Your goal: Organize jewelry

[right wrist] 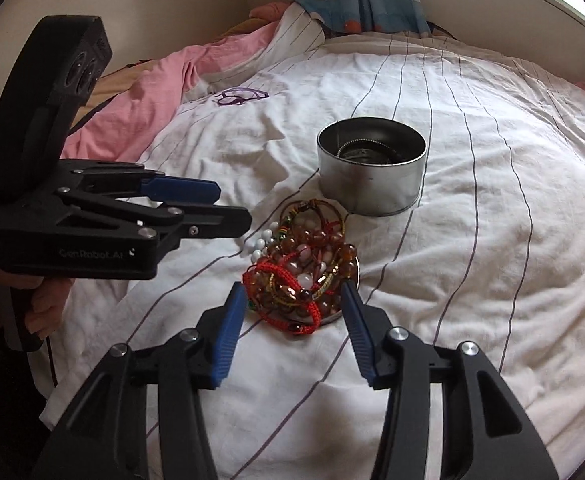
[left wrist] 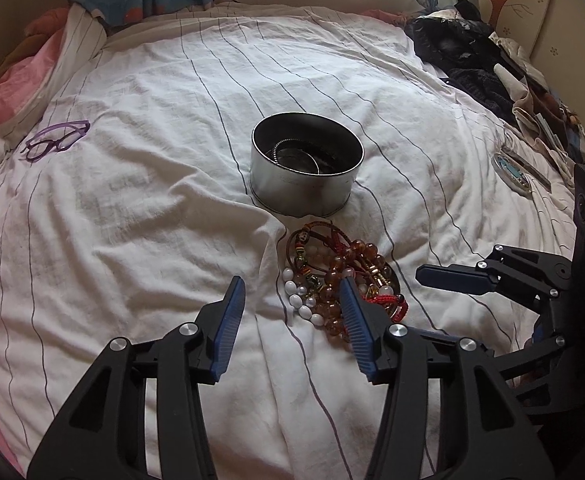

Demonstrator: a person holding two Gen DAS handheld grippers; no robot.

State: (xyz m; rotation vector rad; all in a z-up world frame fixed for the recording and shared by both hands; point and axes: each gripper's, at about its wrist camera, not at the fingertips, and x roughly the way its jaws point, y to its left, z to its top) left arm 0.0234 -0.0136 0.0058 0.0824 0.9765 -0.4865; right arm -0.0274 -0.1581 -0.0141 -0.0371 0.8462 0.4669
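Both jaws are held partly open and empty — the right gripper [right wrist: 290, 300] brackets the tangled jewelry heap [right wrist: 304, 276], the left gripper [left wrist: 292, 300] beside it. Beyond stands the metal tin [right wrist: 372, 184]. Several snagged strands could be dragged out together — the cords are interlaced.

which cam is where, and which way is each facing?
Left wrist: on the left gripper, looking down its open jaws across the bed at the jewelry pile and metal tin; right gripper at right edge.
Right wrist: on the right gripper, open jaws flanking the pile; left gripper and hand at left.
Shared: pile, tin, purple glasses.
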